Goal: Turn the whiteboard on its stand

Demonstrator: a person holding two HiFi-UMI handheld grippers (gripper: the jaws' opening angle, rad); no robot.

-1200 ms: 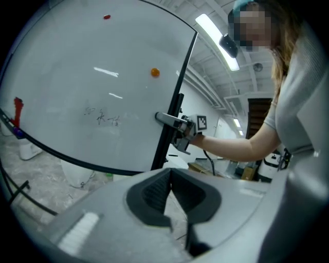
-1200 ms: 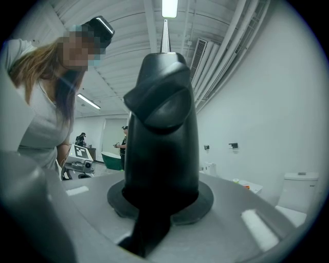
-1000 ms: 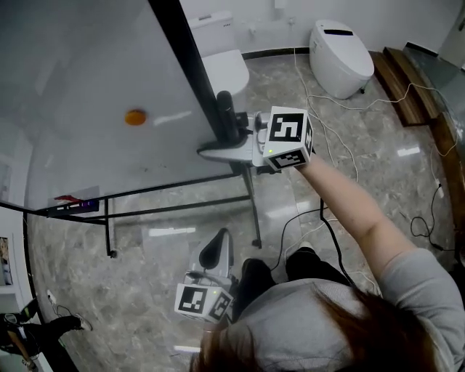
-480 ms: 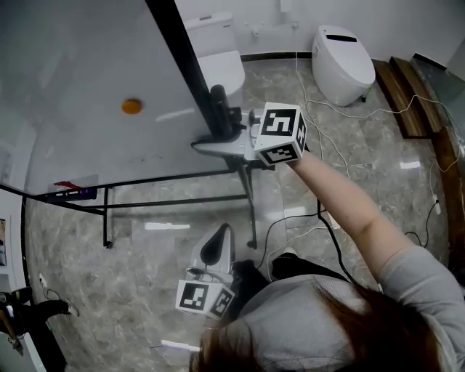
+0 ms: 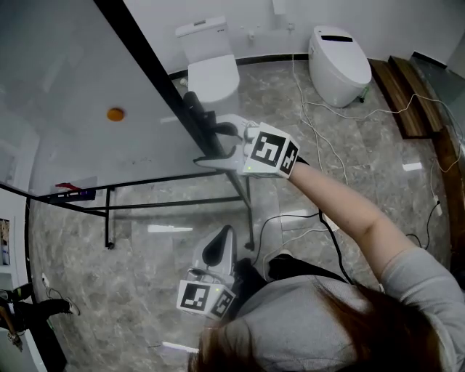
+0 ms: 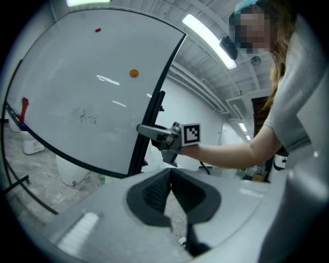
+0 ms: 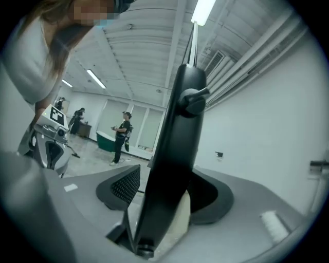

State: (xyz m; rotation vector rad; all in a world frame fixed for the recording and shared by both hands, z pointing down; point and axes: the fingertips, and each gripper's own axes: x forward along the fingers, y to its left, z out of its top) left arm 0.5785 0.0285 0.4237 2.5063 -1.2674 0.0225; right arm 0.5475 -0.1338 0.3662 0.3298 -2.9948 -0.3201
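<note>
Looks like release: right hand-held gripper (image 5: 200, 135) jaws just spread around whiteboard (image 5: 73, 80) edge, centre frame; left hand-held gripper (image 5: 218, 245) pressed together, empty. Next: probably withdraw.

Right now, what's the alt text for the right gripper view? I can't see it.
The whiteboard's black frame bar rises between the jaws of the right gripper, which have just been opening; a gap shows on the bar's left side. Behind are a white wall at right, ceiling lights above, and people standing far off at left.
</note>
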